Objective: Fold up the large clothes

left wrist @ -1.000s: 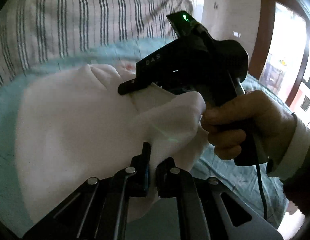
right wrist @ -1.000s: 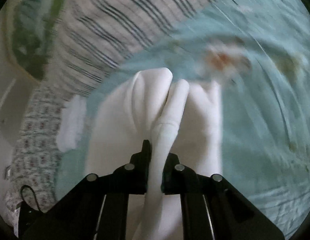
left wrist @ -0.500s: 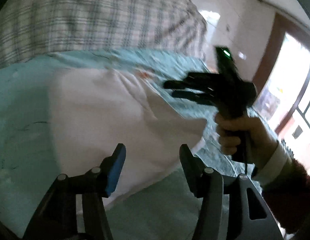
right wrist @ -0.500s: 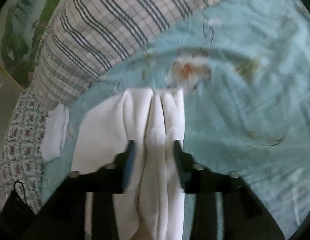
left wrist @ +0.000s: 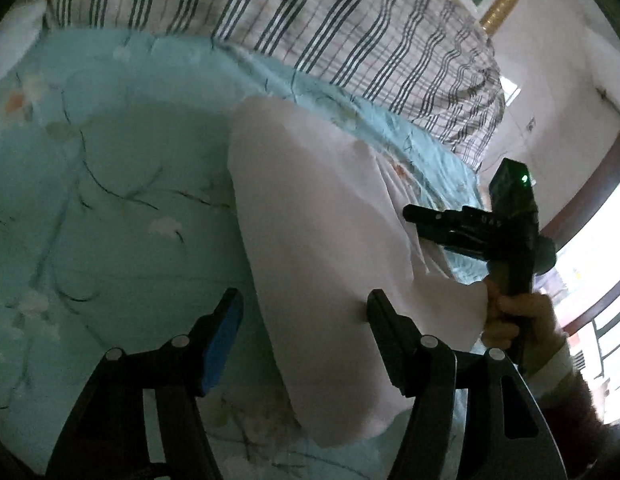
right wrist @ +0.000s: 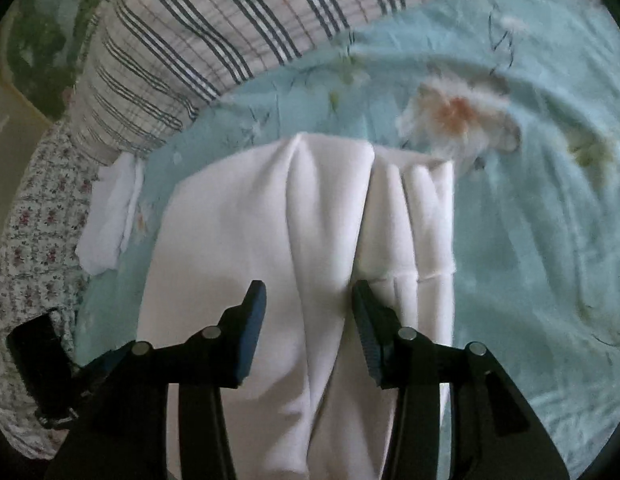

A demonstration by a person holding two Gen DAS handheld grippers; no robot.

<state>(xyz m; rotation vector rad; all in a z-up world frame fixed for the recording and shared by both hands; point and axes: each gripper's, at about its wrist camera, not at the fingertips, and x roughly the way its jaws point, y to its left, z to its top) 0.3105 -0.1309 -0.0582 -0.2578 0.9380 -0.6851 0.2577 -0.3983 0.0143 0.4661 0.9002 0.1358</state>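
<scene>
A white garment (left wrist: 321,232) lies folded on a light teal bedsheet (left wrist: 110,184). My left gripper (left wrist: 304,312) is open and empty, hovering over the garment's near left edge. The right gripper (left wrist: 433,220) shows in the left wrist view, held by a hand over the garment's far right side. In the right wrist view the same garment (right wrist: 270,232) lies with lengthwise creases below my open right gripper (right wrist: 308,300), whose fingers straddle a ridge of cloth without gripping it.
A striped plaid quilt (left wrist: 349,28) is bunched along the far side of the bed; it also shows in the right wrist view (right wrist: 214,28). A small white cloth (right wrist: 110,220) lies at the left. A floral sheet (right wrist: 34,216) borders the left edge. A doorway (left wrist: 589,280) is at right.
Both grippers were shut on the white garment a second ago. Both have opened and let it go, and the garment now lies flat on the bed. The left gripper has drawn back leftward.
</scene>
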